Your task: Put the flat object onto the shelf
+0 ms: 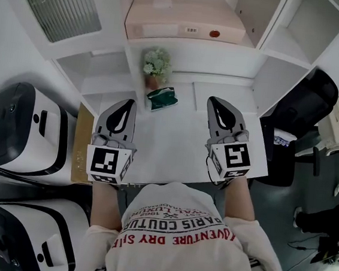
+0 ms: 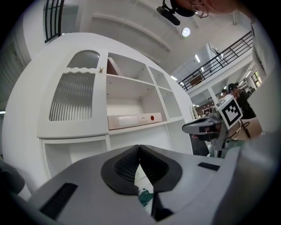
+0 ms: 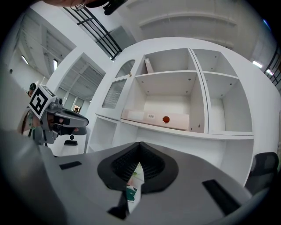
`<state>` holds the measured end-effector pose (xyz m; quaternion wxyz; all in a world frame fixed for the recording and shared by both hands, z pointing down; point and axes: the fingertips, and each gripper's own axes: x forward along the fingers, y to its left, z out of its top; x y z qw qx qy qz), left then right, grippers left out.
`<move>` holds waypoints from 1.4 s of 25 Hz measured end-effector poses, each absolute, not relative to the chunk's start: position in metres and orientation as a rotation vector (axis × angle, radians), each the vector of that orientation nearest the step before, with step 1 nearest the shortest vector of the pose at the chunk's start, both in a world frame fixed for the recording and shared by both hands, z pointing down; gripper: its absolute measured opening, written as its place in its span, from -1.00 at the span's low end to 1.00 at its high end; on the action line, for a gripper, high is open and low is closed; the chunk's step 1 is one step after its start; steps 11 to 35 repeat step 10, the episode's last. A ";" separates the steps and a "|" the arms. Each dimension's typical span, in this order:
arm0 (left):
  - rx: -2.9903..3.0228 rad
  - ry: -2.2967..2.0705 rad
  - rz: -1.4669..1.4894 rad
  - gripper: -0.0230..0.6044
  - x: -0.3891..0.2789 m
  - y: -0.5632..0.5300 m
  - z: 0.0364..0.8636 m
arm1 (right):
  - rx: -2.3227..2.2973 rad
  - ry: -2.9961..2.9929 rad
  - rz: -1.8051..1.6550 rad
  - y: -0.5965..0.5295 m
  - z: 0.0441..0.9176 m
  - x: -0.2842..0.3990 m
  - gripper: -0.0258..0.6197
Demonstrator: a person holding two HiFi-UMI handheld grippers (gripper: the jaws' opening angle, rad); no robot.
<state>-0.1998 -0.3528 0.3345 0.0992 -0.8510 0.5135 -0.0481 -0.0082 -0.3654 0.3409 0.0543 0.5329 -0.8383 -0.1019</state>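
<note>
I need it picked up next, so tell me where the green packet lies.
In the head view the green packet lies on the white desk, left of its middle, close beside the potted plant.

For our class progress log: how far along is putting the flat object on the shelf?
Done, it seems: a flat pink box lies on the shelf. In hand: nothing; left gripper and right gripper are shut, empty, over the table. Left: perhaps the green packet on the table.

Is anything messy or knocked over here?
Not really. The little plant looks upright, and the flat pink box sits straight on the shelf. Only the green packet lies a bit crooked beside the plant.
</note>
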 end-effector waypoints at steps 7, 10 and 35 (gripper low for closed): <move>-2.515 1.528 -0.154 -0.88 -0.205 -0.355 0.338 | 1.634 -2.550 -0.273 -0.367 0.346 -0.003 -0.84; -2.512 1.533 -0.161 -0.88 -0.208 -0.357 0.338 | 1.633 -2.552 -0.280 -0.367 0.345 -0.004 -0.84; -2.512 1.533 -0.161 -0.88 -0.208 -0.357 0.338 | 1.633 -2.552 -0.280 -0.367 0.345 -0.004 -0.84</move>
